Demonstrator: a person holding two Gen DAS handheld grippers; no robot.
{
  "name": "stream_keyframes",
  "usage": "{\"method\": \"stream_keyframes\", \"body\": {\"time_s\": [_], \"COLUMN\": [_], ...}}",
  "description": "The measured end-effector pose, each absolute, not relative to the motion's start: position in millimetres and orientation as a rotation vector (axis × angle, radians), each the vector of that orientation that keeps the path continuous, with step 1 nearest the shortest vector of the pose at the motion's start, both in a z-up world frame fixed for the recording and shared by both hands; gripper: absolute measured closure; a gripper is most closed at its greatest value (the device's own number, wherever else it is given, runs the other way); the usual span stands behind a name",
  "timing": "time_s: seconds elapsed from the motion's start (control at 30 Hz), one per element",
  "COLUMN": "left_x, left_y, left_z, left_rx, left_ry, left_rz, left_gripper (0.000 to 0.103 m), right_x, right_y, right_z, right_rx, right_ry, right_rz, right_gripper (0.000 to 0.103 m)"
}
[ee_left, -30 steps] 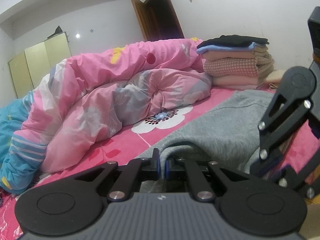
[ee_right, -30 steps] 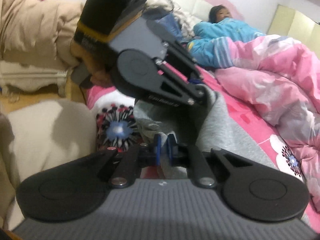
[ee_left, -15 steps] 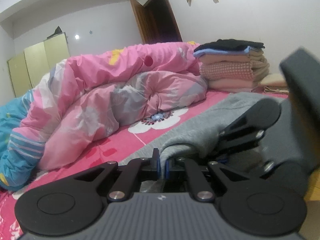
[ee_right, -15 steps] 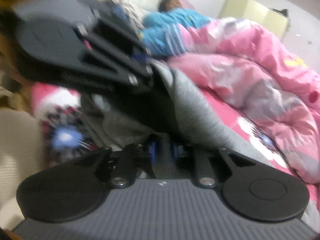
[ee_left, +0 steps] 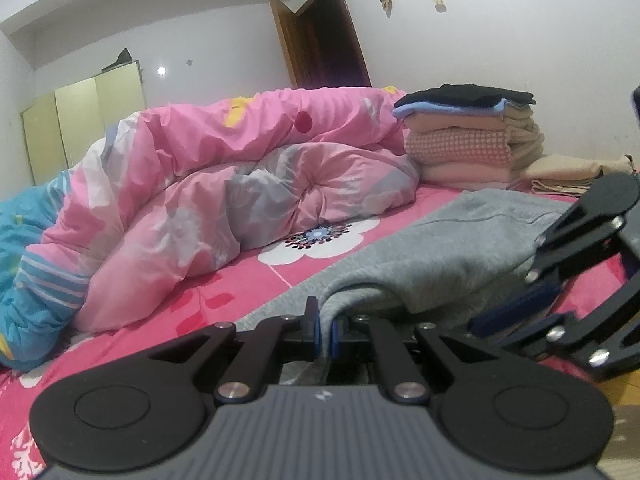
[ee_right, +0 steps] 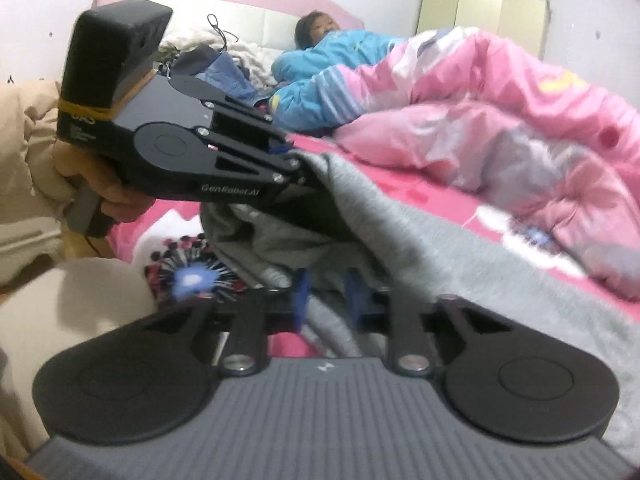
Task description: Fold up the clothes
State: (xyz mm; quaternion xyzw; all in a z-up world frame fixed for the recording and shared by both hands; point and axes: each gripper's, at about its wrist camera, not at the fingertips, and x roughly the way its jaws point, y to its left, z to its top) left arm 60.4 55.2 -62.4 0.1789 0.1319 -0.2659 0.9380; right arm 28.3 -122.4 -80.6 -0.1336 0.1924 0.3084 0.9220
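Note:
A grey garment [ee_left: 440, 248] lies spread on the pink flowered bed sheet [ee_left: 304, 276]. My left gripper [ee_left: 325, 330] is shut on its near edge, a thin fold of grey cloth pinched between the blue pads. In the right wrist view a hand holds that left gripper [ee_right: 296, 162] and lifts the corner of the grey garment [ee_right: 460, 264]. My right gripper [ee_right: 328, 300] sits low just right of it. Its jaws are closing, the blue pads still stand apart, and grey fabric lies between them. The right gripper [ee_left: 516, 308] also shows at the right edge of the left wrist view.
A bunched pink duvet [ee_left: 240, 184] runs along the far side of the bed. A stack of folded clothes [ee_left: 468, 136] and a beige folded piece [ee_left: 568, 172] sit at the foot. A person in blue [ee_right: 332, 52] lies by the headboard. A beige cushion [ee_right: 80, 300] sits at the bedside.
The right gripper's pads have parted from shut and it has rolled and shifted along the grey garment. The left gripper has stayed clamped on the garment's edge.

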Motion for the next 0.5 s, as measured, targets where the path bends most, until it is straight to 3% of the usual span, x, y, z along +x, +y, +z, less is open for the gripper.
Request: {"method": "stream_keyframes", "body": {"time_s": [0.27,0.5], "left_x": [49.7,42.0], "left_y": [58.4,66.4], "left_z": [-86.1,-102.9], "left_rx": [0.406,0.425], "left_ry": [0.342,0.362], "left_rz": [-0.559,-0.558], "left_gripper": [0.097,0.091], "right_x": [88.9,38.4], "right_y": [-102.1,-128.5], "right_z": [-105.2,-73.1], "right_rx": [-0.103,-0.126], "right_ry": [0.521,0.481], "right_rz": [0.453,0.600], "right_gripper": [0.095,0.089]}}
